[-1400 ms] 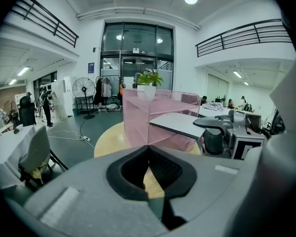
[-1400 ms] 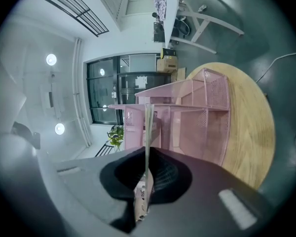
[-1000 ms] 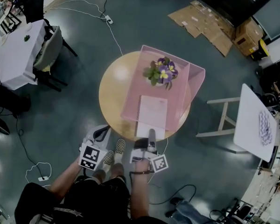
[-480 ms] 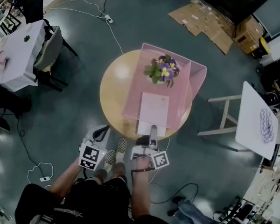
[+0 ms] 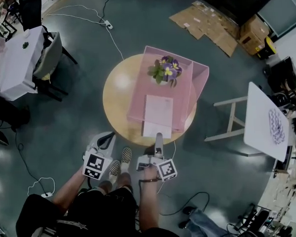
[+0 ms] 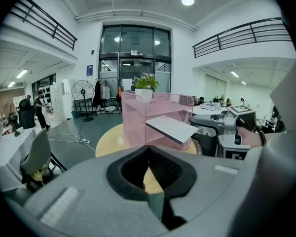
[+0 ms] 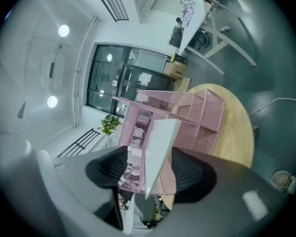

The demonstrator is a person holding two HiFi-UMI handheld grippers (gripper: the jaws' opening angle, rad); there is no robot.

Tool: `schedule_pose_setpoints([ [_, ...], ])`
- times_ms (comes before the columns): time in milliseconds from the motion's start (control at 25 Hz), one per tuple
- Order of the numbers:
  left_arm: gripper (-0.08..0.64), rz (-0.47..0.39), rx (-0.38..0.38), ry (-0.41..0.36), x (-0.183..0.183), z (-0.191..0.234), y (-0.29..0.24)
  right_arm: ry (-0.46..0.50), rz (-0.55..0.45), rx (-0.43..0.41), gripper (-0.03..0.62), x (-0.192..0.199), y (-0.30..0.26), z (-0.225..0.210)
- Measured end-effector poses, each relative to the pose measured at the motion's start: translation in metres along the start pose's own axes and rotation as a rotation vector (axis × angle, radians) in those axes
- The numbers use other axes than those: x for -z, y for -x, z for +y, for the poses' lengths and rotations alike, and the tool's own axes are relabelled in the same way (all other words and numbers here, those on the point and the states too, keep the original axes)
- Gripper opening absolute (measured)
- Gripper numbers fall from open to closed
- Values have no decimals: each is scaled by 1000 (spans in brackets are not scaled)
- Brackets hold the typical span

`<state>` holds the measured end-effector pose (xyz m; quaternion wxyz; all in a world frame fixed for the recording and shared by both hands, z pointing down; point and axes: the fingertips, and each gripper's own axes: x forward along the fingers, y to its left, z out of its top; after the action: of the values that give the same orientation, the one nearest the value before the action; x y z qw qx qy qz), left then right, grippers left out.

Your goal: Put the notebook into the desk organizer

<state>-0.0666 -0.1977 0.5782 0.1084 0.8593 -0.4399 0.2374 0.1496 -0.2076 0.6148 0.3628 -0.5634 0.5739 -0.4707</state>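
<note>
A white notebook [image 5: 158, 115] lies flat on a shelf of the pink wire desk organizer [image 5: 138, 102], with its near end sticking out past the round wooden table [image 5: 116, 98]. My right gripper [image 5: 158, 138] is at that near end. Its jaws are opening, and the notebook's edge [image 7: 160, 147] stands between the dark pads without being pressed. My left gripper [image 5: 106, 141] hangs low at the left, off the table, shut and holding nothing. In the left gripper view the notebook [image 6: 172, 129] juts out of the organizer [image 6: 138, 112].
A pot of purple flowers [image 5: 164, 70] stands on top of the organizer. A white stool frame [image 5: 232, 117] and a white tabletop [image 5: 266, 125] are to the right. A chair [image 5: 52, 56] stands to the left, with flattened cardboard [image 5: 207, 23] and cables on the floor.
The head view has drifted a little. The right gripper stays at the notebook's near end, and the notebook sticks out slightly less. The left gripper has not moved.
</note>
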Motion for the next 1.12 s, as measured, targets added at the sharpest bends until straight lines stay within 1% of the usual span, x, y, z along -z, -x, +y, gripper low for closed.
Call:
schedule_pose_setpoints([
  [80, 11, -20, 6, -5, -7, -3, 5, 57, 7, -36, 273, -1, 5, 18],
  [120, 11, -32, 10, -7, -11, -5, 8, 75, 12, -40, 273, 0, 9, 24],
  [200, 11, -58, 19, -15, -19, -9, 13, 108, 26, -29, 273, 2, 18, 33],
  [320, 11, -104, 34, -28, -34, -16, 21, 205, 42, -3, 272, 1, 36, 46],
  [480, 11, -170, 55, -42, -56, -27, 37, 339, 40, -13, 273, -2, 60, 77],
  [680, 11, -248, 78, -60, -79, -39, 60, 594, 37, -28, 273, -2, 94, 116],
  [840, 11, -298, 91, -69, -93, -47, 78, 830, 49, -21, 273, 1, 122, 142],
  [1040, 11, -323, 104, -83, -91, -54, 104, 1151, 59, 23, 272, 18, 159, 159],
  [1120, 11, -327, 112, -84, -88, -58, 114, 1223, 55, 32, 259, 25, 173, 164],
])
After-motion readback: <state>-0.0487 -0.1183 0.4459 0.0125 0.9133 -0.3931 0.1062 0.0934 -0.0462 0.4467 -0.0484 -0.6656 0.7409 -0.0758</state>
